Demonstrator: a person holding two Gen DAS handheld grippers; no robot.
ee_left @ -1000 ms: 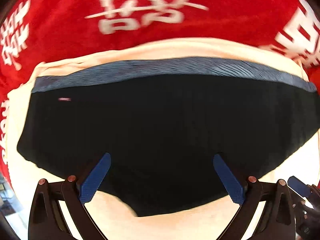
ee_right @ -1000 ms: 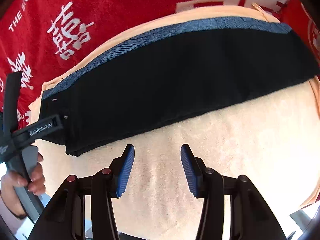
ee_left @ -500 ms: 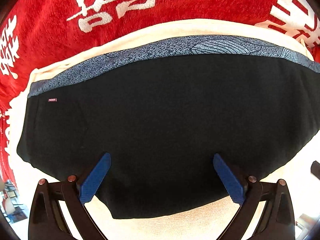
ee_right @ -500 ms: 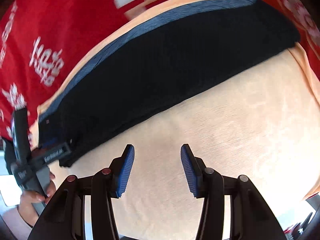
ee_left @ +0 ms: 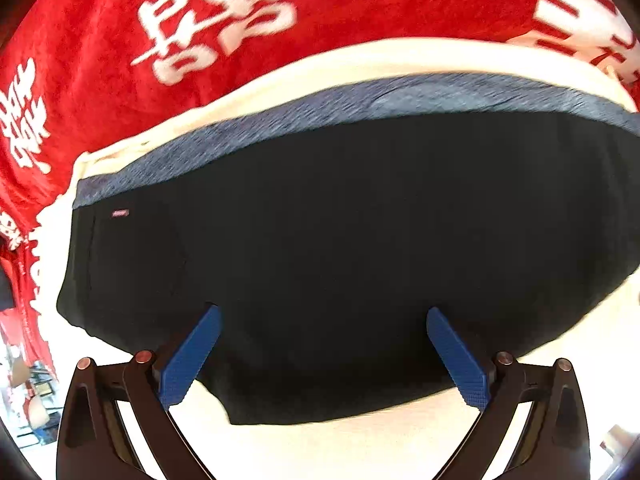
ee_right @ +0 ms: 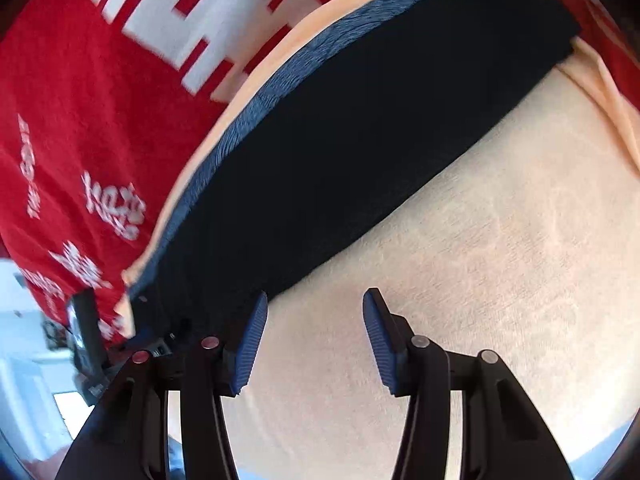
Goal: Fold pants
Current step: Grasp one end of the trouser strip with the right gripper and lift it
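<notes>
Black pants point(ee_left: 340, 248) with a blue-grey patterned waistband point(ee_left: 360, 100) lie folded flat on a cream towel point(ee_left: 360, 448). My left gripper point(ee_left: 322, 316) hovers over their near edge, wide open, with nothing between its blue pads. In the right wrist view the same pants point(ee_right: 360, 128) run diagonally from lower left to upper right. My right gripper point(ee_right: 314, 304) stands open over the bare cream towel point(ee_right: 480, 260), just beside the pants' near edge, and holds nothing. Part of the other gripper point(ee_right: 86, 328) shows at the lower left.
A red blanket point(ee_left: 360, 8) with white characters lies under the towel and fills the far side in both views. The towel's right corner point(ee_right: 600, 92) is rumpled. Beyond the bed at the left is a bright room floor point(ee_right: 24, 380).
The left gripper slid sideways over the pants, whose left end and small label now sit further in. The right gripper rolled and travelled along the towel; the pants now lie steeper across its view.
</notes>
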